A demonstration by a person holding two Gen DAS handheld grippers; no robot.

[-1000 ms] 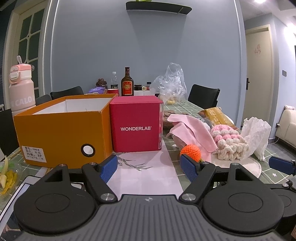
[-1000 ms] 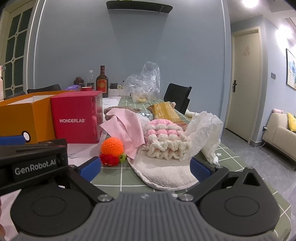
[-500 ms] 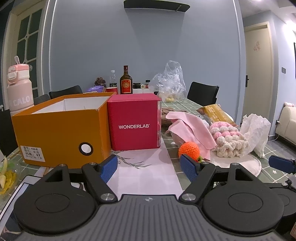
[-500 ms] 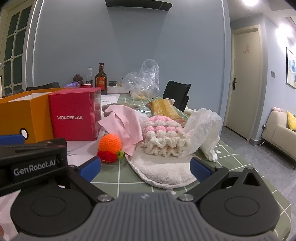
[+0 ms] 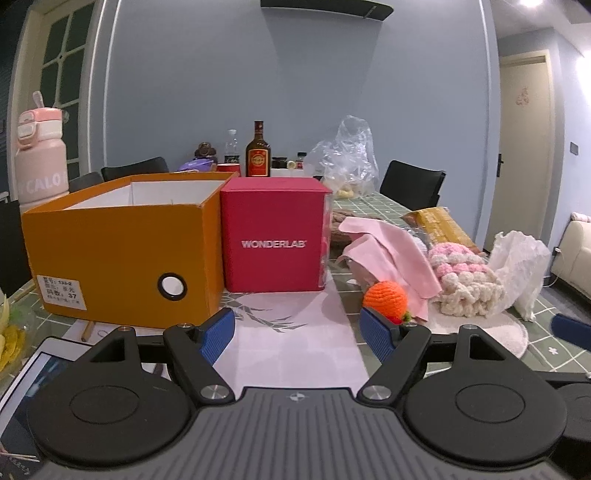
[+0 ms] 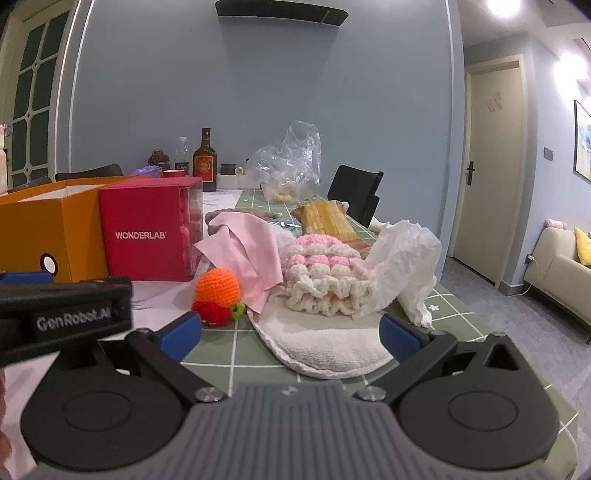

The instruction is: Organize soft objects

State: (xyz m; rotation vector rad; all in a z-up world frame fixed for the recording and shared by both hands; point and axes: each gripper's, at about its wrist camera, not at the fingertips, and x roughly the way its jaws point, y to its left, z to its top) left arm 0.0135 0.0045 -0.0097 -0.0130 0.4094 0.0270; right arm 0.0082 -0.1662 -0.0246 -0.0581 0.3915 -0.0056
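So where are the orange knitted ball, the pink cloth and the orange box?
orange knitted ball (image 6: 218,286): right wrist view, middle of its orange body.
pink cloth (image 6: 245,245): right wrist view, draped front fold.
orange box (image 5: 118,258): left wrist view, front wall.

WONDERLAB on red box (image 5: 274,243), GenRobot.AI on left gripper (image 6: 74,319)

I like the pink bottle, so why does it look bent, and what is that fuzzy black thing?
Left wrist view: the fisheye lens bends the edges, so the pink bottle leans inward. Right wrist view: the black thing is the left claw, too near the lens to be sharp; the ceiling lamp glares white.
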